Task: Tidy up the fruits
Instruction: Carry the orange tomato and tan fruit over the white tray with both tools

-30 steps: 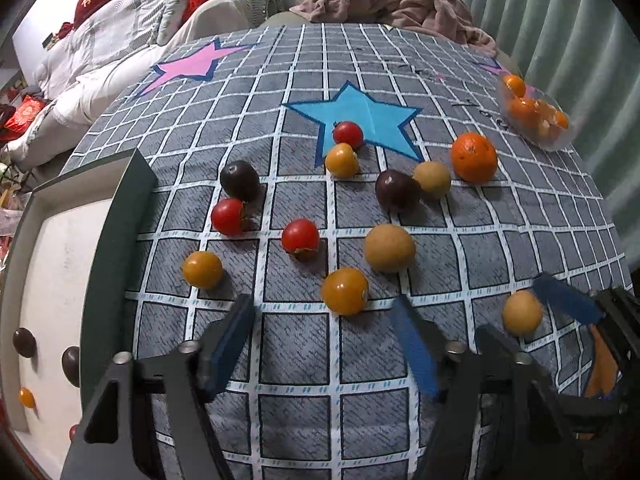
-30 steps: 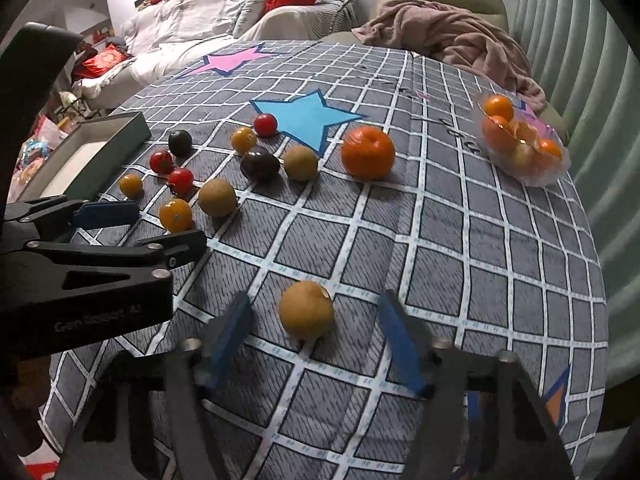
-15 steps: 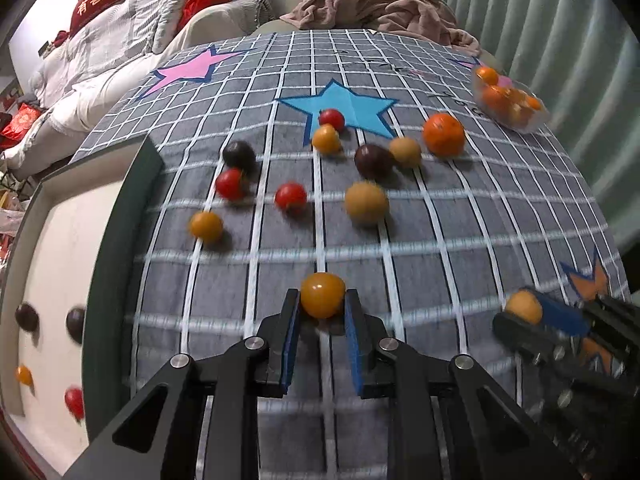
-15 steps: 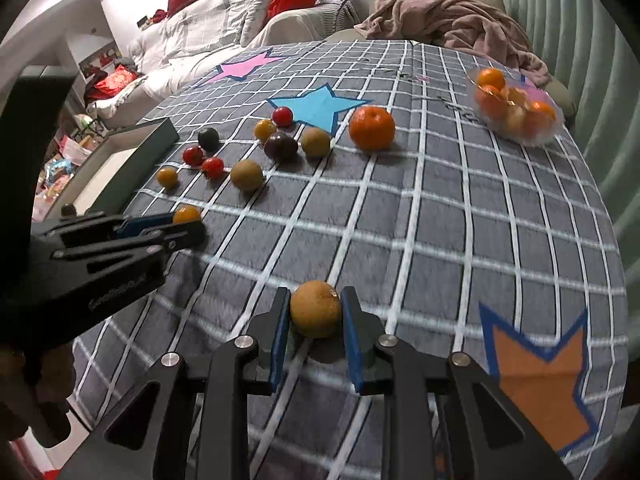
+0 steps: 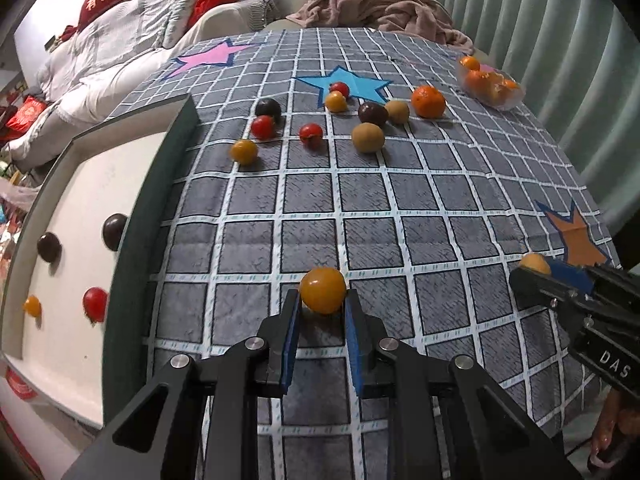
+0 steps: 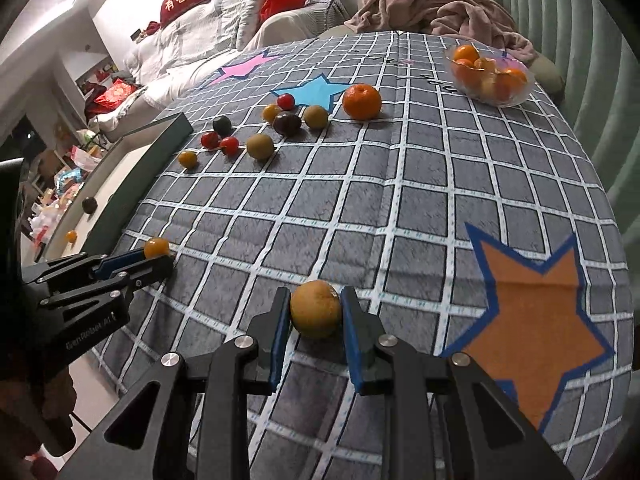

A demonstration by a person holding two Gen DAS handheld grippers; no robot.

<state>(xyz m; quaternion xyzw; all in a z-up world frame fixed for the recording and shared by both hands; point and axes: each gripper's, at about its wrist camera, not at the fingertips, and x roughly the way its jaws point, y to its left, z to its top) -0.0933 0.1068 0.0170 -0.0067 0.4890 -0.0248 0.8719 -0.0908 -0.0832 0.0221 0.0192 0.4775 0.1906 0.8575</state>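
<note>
My left gripper [image 5: 322, 308] is shut on a small yellow-orange tomato [image 5: 322, 289] and holds it above the checked cloth; it also shows in the right wrist view [image 6: 157, 247]. My right gripper [image 6: 315, 312] is shut on a tan round fruit [image 6: 315, 307], which also shows at the right edge of the left wrist view [image 5: 535, 262]. Several red, yellow, dark and tan fruits [image 5: 365, 137] and an orange [image 5: 428, 101] lie farther back on the cloth. The green-walled tray [image 5: 132, 240] to the left holds several small fruits [image 5: 95, 301].
A clear bowl of oranges [image 6: 490, 76] stands at the far right. A pink blanket [image 6: 436, 4] lies beyond the table's far edge. An orange star patch [image 6: 536, 312] marks the cloth near my right gripper. A bed with red cushions is at the back left.
Both grippers closed on their fruits and have drawn back and up from the fruit cluster, each carrying its fruit.
</note>
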